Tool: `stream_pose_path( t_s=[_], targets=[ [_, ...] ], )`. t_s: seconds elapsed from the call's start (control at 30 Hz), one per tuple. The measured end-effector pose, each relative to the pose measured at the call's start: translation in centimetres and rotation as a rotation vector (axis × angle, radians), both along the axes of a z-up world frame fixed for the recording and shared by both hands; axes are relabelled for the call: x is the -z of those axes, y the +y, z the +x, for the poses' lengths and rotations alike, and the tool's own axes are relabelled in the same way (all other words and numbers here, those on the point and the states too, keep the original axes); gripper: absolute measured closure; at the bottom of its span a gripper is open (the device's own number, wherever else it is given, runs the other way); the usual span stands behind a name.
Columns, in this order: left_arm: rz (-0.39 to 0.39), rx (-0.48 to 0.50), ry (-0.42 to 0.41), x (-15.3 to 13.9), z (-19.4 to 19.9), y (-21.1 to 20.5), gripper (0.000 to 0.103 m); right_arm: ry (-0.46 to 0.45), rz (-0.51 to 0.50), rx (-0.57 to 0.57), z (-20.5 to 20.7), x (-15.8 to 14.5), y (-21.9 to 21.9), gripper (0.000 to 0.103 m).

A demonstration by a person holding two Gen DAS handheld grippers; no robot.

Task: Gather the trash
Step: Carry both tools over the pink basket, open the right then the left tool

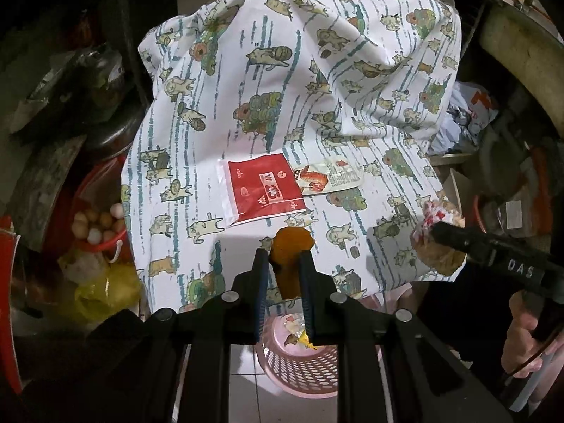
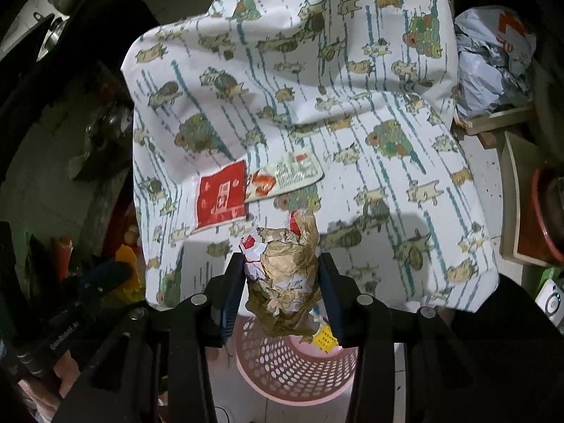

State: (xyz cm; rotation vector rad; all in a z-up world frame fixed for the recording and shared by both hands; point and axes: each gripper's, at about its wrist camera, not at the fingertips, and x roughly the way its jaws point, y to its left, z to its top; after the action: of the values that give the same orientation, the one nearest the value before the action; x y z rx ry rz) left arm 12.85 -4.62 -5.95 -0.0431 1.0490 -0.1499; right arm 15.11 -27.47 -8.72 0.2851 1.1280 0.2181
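My left gripper (image 1: 283, 261) is shut on an orange peel (image 1: 290, 257), held above a pink perforated basket (image 1: 299, 370) on the floor. My right gripper (image 2: 282, 264) is shut on a crumpled brown paper wrapper (image 2: 285, 278) with red and white print, also above the pink basket (image 2: 292, 366). The wrapper also shows in the left wrist view (image 1: 437, 243). On the cat-print cloth (image 1: 282, 88) lie a red packet (image 1: 266, 187) and a white sachet (image 1: 331, 176). Both show in the right wrist view, the packet (image 2: 222, 197) left of the sachet (image 2: 289, 176).
The basket holds some wrappers (image 1: 299, 331). A red bucket with eggs (image 1: 98, 225) and a yellow bag (image 1: 105, 289) stand left of the table. Grey plastic bags (image 2: 490, 67) and wooden boards (image 2: 518, 190) are at the right. The floor is tiled.
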Motion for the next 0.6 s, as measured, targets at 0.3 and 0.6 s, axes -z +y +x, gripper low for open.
stream_pose_path(
  t_s=[0.3,0.6],
  targets=[
    [-0.044,0.004,0.194,5.1,0.1,-0.1,0.087,0.051,-0.019,-0.045,-2.3,2.2,1.8,0.059],
    [0.023,0.016,0.319,9.5,0.4,-1.0,0.087,0.181,-0.087,-0.08,-3.5,7.4,2.8,0.059]
  ],
)
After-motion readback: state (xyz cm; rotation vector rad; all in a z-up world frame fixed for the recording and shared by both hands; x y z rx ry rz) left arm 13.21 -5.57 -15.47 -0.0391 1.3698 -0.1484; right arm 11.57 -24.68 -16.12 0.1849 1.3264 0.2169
